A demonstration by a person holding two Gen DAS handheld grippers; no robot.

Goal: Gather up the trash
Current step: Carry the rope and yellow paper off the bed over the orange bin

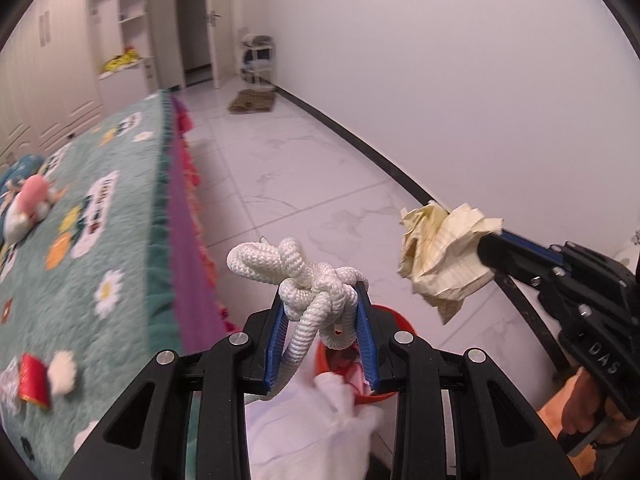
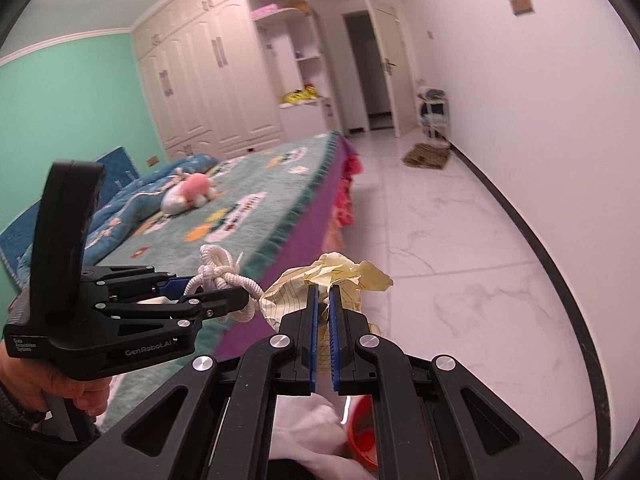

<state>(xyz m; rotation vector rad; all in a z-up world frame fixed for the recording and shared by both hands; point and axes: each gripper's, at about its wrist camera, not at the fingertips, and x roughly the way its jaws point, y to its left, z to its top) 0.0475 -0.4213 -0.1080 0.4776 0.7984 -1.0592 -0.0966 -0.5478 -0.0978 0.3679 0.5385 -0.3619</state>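
Observation:
My left gripper (image 1: pixel 320 292) is shut on a knotted white rope (image 1: pixel 308 280) and holds it in the air over an orange-red bin (image 1: pixel 396 320) that has a white bag or cloth (image 1: pixel 320 416) in it. My right gripper (image 2: pixel 324 292) is shut on a crumpled ball of yellow lined paper (image 2: pixel 320 280). In the left wrist view the right gripper (image 1: pixel 486 240) holds the paper (image 1: pixel 440 256) to the right of the rope. In the right wrist view the left gripper (image 2: pixel 240 296) with the rope (image 2: pixel 220 272) is to the left, and the bin (image 2: pixel 362 432) is below.
A bed with a teal flowered blanket (image 1: pixel 100 240) lies on the left, with a pink plush toy (image 1: pixel 32 200) and a red packet (image 1: pixel 34 376) on it. The white tiled floor (image 1: pixel 300 168) runs to a doormat (image 1: pixel 252 102) and an open door. A white wall (image 1: pixel 460 80) is on the right.

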